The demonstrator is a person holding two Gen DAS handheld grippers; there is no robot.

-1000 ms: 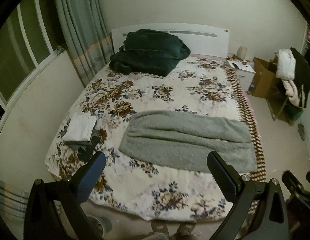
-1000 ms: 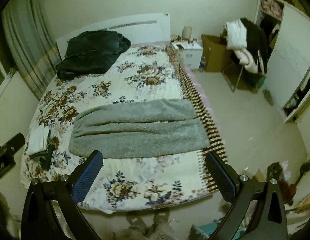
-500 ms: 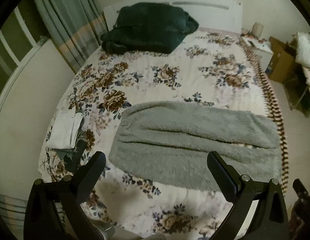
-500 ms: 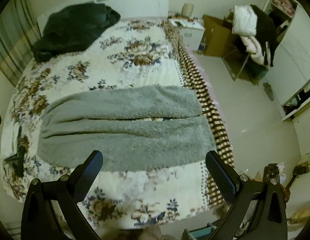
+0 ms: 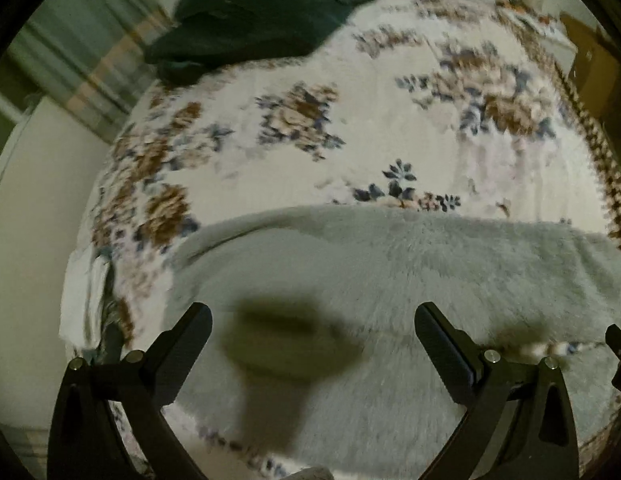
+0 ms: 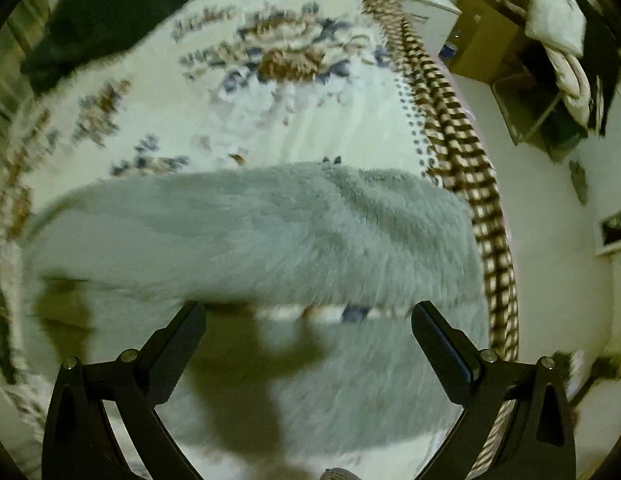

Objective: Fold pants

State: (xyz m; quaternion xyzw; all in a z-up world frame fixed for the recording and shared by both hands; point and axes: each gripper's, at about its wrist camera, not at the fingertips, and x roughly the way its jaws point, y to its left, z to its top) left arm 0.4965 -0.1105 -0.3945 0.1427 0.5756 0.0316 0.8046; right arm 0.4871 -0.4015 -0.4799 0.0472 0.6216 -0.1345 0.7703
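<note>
Left wrist view: left hand-held gripper (image 5: 312, 322) spread wide, holding nothing, poised over the grey fleece pants (image 5: 390, 280) lying flat across the bed (image 5: 390, 140). Right wrist view: right hand-held gripper (image 6: 308, 320) equally wide, empty, above the pants' split legs, lined up for a grab.

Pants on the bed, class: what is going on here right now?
A person holds tongs in each hand above grey fleece pants that lie spread flat across a floral bedspread. The left tongs and right tongs are both open and hold nothing, each casting a shadow on the fabric. No fold has been made yet. A dark green blanket sits heaped at the head of the bed.
</note>
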